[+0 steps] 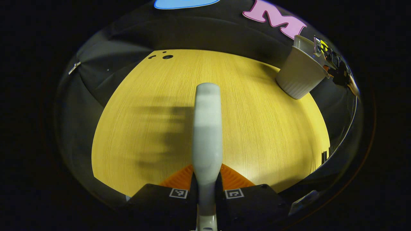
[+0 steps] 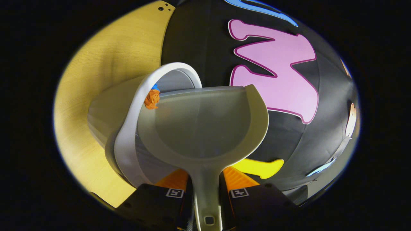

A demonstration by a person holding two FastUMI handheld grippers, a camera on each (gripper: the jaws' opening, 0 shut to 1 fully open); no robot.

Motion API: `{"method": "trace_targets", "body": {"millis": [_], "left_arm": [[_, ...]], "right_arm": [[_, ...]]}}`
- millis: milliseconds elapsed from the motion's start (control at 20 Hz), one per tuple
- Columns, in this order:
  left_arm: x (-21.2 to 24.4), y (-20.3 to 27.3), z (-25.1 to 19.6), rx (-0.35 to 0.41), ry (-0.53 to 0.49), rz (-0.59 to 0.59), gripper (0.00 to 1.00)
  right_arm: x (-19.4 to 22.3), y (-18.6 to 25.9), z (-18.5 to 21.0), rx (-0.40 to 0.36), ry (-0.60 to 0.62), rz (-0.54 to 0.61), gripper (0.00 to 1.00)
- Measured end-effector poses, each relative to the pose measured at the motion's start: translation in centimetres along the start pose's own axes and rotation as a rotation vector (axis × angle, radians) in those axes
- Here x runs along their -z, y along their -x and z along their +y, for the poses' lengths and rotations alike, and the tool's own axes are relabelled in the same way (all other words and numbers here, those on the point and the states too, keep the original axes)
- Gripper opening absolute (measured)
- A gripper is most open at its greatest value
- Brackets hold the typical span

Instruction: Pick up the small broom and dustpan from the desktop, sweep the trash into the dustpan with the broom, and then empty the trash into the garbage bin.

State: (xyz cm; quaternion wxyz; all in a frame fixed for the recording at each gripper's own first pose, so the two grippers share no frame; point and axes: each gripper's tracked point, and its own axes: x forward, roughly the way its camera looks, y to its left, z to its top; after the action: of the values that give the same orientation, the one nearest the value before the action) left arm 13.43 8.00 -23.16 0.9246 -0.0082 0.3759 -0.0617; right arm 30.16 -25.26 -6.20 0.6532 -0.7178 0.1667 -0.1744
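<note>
Garbage bin [image 2: 128,141] center-left in right gripper view, on the desktop [image 2: 96,64]. Dustpan [image 2: 202,125] tipped over its mouth, orange trash [image 2: 152,98] at the lip; light stiff plastic, handle grip fits. Right gripper [image 2: 205,187] pinches that handle. Left gripper [image 1: 207,187] clamps the broom [image 1: 207,128] handle, center frame.

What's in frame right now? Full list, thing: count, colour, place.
broom: 1, pale grey, handle clamped in the left claw, over the desktop
dustpan: 1, grey, handle in the right claw, tipped over the bin mouth
garbage bin: 1, light grey, ribbed, at the desktop's edge
trash: orange crumpled wad plus a blue scrap, at the dustpan lip, inside the bin rim
desktop: 1, yellow wood grain, holes at far corner
left claw: shut on the broom
right claw: shut on the dustpan
</note>
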Motion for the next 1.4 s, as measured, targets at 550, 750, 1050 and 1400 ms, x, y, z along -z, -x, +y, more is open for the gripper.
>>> {"method": "trace_targets", "body": {"millis": [550,750,1050,1400], "left_arm": [[-0.7,0.2,-1.0,-0.002,-0.022,-0.017,0.28],[-0.8,0.3,-1.6,0.008,-0.028,-0.020,0.29],[-0.8,0.9,-2.0,0.025,-0.030,-0.025,0.27],[-1.5,2.8,-2.1,0.026,-0.046,-0.095,0.29]], "right_arm": [[5.4,1.2,-2.8,-0.090,-0.367,0.072,0.35],[6.8,2.3,-4.2,-0.127,-0.590,0.101,0.41],[6.6,4.3,-7.0,-0.226,-1.004,0.115,0.38],[3.9,6.1,-10.0,-0.349,-1.368,0.026,0.37]]}}
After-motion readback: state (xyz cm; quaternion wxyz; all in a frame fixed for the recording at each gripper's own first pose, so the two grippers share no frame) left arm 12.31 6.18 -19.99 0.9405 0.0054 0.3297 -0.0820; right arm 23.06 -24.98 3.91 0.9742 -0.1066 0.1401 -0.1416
